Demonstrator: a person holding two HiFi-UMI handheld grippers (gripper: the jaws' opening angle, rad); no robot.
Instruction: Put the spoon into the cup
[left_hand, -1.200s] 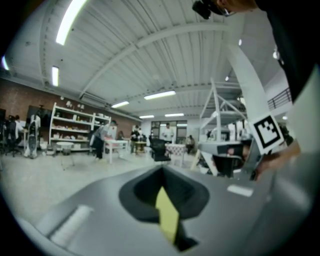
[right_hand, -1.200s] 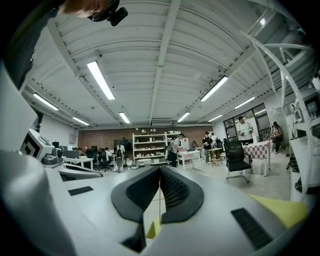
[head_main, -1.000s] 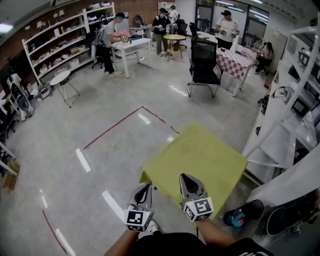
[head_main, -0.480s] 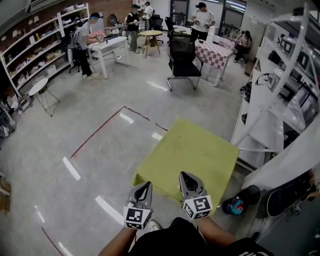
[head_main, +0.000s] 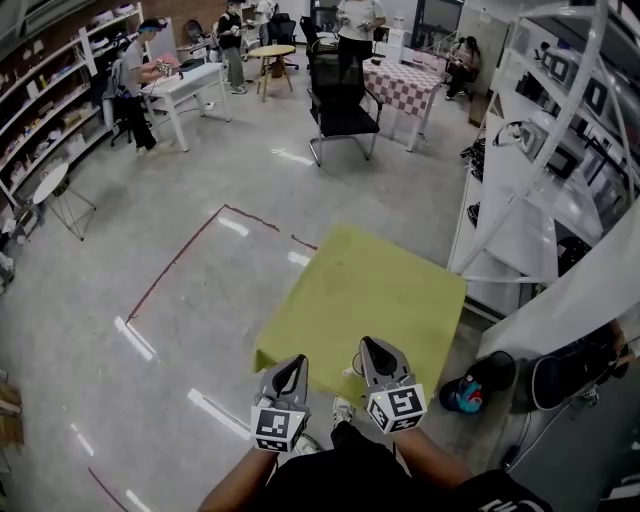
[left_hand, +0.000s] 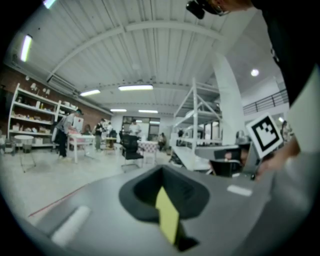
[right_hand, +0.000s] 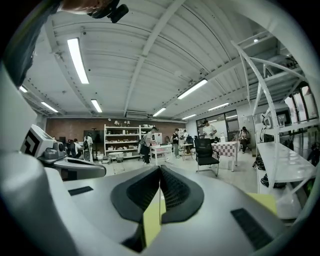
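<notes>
No spoon and no cup shows in any view. A bare yellow-green table (head_main: 370, 290) stands on the grey floor in the head view. My left gripper (head_main: 297, 362) hovers at the table's near left corner, jaws together with nothing in them. My right gripper (head_main: 368, 346) is just over the table's near edge, also shut and empty. In the left gripper view the left gripper (left_hand: 161, 172) points nearly level across the room, a sliver of yellow table showing below its tips. The right gripper (right_hand: 160, 170) in its own view looks the same way.
A black office chair (head_main: 340, 105) and a checkered table (head_main: 400, 85) stand beyond the yellow table. White shelving (head_main: 520, 230) runs along the right. A dark shoe-like object (head_main: 470, 392) lies on the floor by the table's right corner. Red tape (head_main: 190, 250) marks the floor. People work at the far tables.
The head view has swung, so the yellow table sits more central and closer. Both grippers have dropped a little toward its near edge and stayed shut.
</notes>
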